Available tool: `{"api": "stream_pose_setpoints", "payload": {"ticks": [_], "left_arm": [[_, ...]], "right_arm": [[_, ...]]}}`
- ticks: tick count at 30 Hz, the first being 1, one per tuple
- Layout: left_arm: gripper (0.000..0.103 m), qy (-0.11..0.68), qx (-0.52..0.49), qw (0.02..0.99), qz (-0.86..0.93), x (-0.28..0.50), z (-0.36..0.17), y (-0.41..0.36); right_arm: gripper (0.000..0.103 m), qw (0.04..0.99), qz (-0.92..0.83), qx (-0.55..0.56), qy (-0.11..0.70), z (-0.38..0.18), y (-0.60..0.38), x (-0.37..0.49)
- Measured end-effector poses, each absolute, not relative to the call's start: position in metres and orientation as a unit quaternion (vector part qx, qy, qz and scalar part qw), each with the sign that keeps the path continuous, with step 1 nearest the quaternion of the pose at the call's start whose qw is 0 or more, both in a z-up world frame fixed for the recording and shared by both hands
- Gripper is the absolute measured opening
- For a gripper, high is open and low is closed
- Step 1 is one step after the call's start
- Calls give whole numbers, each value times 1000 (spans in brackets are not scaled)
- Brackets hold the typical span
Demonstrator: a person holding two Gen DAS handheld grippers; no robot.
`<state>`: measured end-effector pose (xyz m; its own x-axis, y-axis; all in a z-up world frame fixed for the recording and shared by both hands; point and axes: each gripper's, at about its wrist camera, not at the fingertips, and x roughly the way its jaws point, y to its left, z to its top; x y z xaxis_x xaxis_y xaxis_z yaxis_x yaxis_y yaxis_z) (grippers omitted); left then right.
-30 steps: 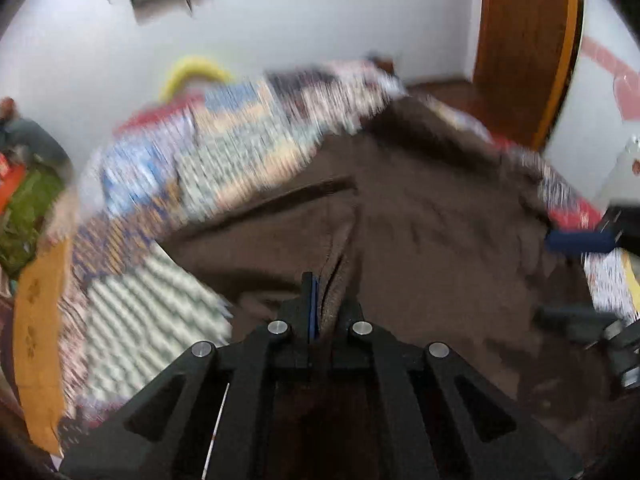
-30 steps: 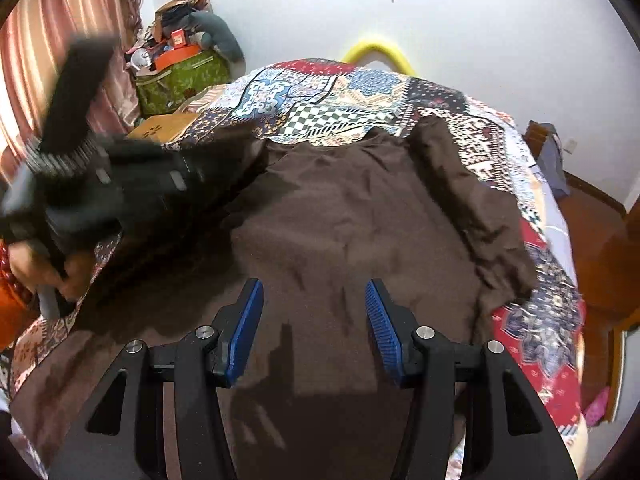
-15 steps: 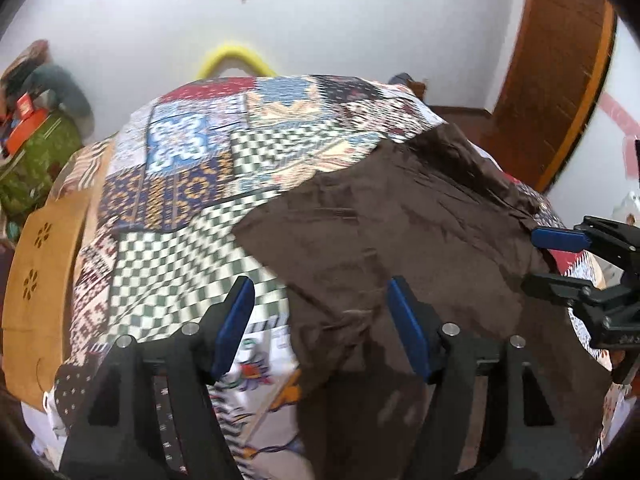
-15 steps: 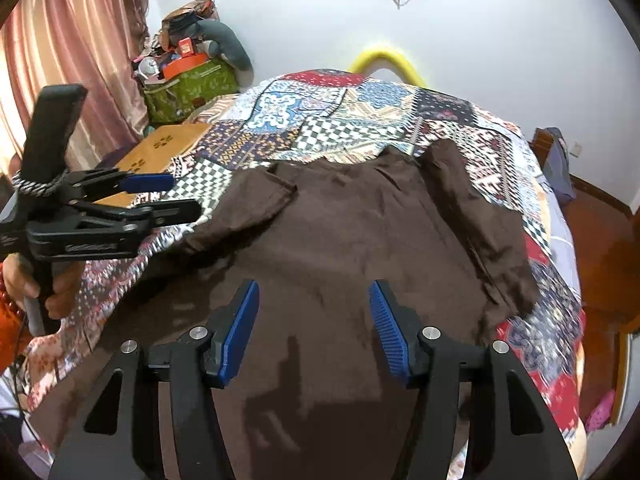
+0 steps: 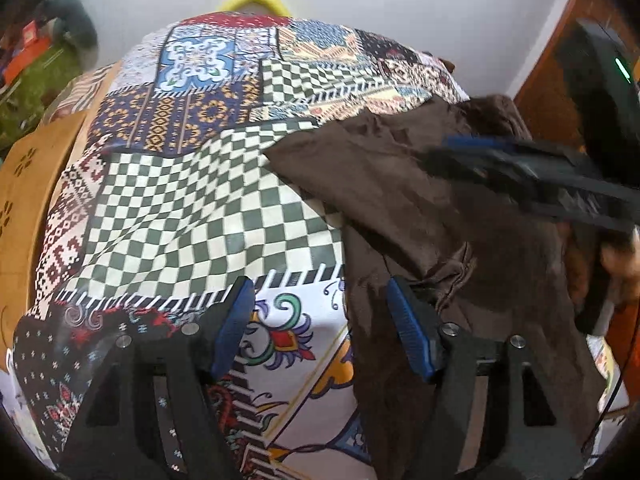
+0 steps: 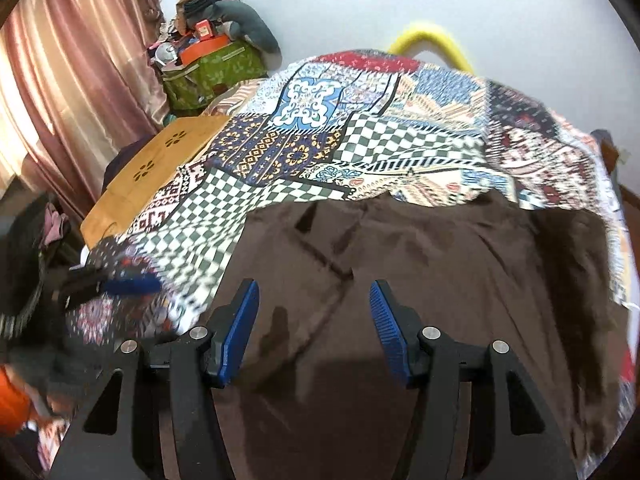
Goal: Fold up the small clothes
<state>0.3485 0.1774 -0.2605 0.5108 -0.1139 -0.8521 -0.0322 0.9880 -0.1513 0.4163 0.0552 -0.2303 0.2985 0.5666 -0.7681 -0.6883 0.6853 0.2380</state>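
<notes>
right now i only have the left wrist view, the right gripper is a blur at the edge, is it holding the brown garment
Observer: No. The right gripper is open above the brown garment, nothing between its pads.
Operator: does the garment reach the far side of the bed
Observer: It stops short; patchwork bedspread shows beyond its top edge.
Operator: anything left of the bed i can't see properly
Observer: A pink curtain hangs beside a green bag piled with clutter.

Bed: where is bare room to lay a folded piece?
Free: the checkered quilt between the brown shirt and the wooden board, and toward the yellow headboard. Crowded: the near side, under the shirt.
</notes>
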Motion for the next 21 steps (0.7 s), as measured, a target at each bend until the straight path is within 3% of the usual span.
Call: {"api": "stream_pose_setpoints", "payload": {"ticks": [3, 5, 7, 15, 21], "left_arm": [[68, 504, -55, 862, -18, 354, -271, 171], [68, 505, -52, 861, -16, 354, -276, 169], [68, 499, -40, 865, -13, 353, -277, 167], [69, 497, -27, 867, 17, 346, -279, 166], [72, 499, -29, 866, 33, 342, -281, 170]], "right_arm": [[45, 788, 395, -82, 465, -242, 72, 428], [22, 779, 396, -95, 476, -251, 77, 430], [10, 784, 399, -110, 463, -250, 77, 426], [5, 815, 391, -83, 420, -222, 35, 407], [5, 802, 366, -104, 461, -241, 7, 392]]}}
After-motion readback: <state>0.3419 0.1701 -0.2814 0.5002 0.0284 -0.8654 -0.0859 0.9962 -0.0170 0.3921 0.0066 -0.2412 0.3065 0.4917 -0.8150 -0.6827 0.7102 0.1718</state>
